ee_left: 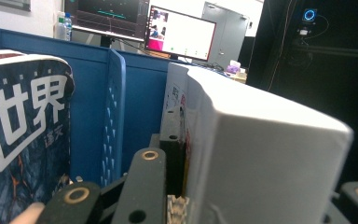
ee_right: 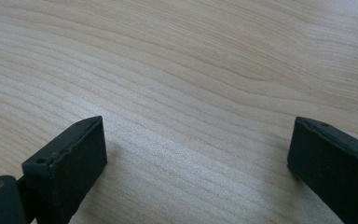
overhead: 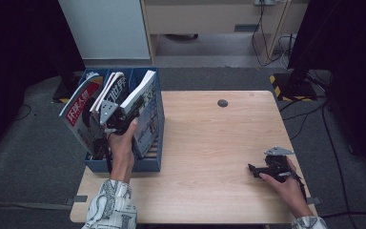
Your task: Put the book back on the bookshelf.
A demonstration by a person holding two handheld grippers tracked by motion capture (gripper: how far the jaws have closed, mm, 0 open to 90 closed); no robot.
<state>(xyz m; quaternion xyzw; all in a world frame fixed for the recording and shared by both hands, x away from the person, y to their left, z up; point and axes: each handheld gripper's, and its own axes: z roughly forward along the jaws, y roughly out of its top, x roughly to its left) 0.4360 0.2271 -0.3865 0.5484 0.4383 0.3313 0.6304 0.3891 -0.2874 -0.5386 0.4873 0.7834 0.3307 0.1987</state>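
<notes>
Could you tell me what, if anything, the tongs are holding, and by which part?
The left tongs grip the thick white book by its upper edge, in the blue file box. The right tongs hold nothing.

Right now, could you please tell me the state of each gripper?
Left gripper: closed on the thick white book in the blue file box.
Right gripper: open, empty, over the wooden table.

Blue, white and pale wood under my black fingers

My left fingers [ee_left: 168, 140] are black against the white book [ee_left: 261, 140]; at nine o'clock of it stands a dark blue cover with big white characters [ee_left: 23, 121], and the file box [ee_left: 135, 93] around them is plain blue. The outermost magazine [overhead: 78, 107] is red with white lettering. My right fingers [ee_right: 70, 163] are matte black over the light, wavy-grained worktop [ee_right: 191, 70].
</notes>
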